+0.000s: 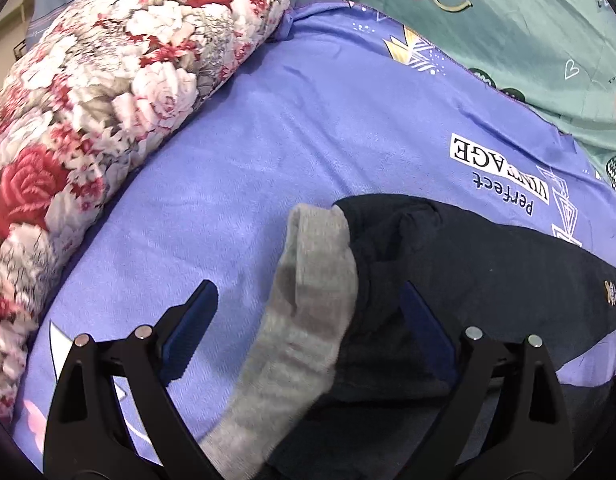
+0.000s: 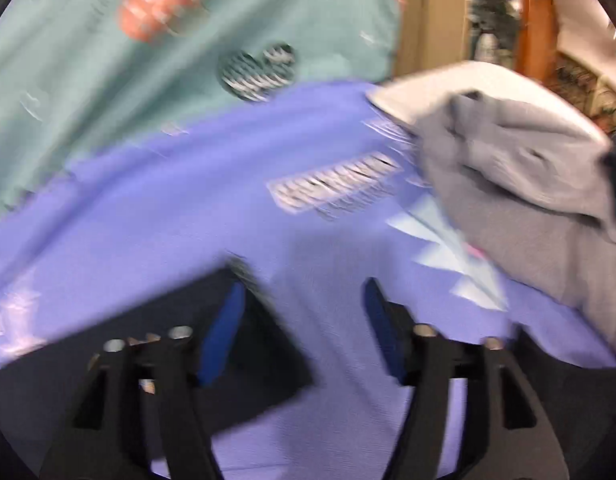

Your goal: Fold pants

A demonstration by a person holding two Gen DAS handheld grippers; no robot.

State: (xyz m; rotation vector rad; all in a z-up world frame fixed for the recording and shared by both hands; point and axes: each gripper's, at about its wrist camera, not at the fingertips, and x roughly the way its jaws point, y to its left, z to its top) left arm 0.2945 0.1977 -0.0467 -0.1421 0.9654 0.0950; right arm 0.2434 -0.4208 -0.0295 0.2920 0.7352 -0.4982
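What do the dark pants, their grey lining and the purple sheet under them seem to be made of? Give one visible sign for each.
Dark pants: probably a matte knit or cotton; no sheen, soft rounded folds.
Grey lining: looks like fleece; its surface is fuzzy and napped.
Purple sheet: seemingly brushed, plush fabric with printed lettering; faint pile marks show.

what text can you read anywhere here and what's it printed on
"Perfect" – on the purple sheet, seen upside down.
"VINTAGE" – white box on the same sheet, upside down, partly covered by the dark pants.
Lettering on the teal blanket – too small to read.
Right wrist view: the sheet's print is too blurred to read.
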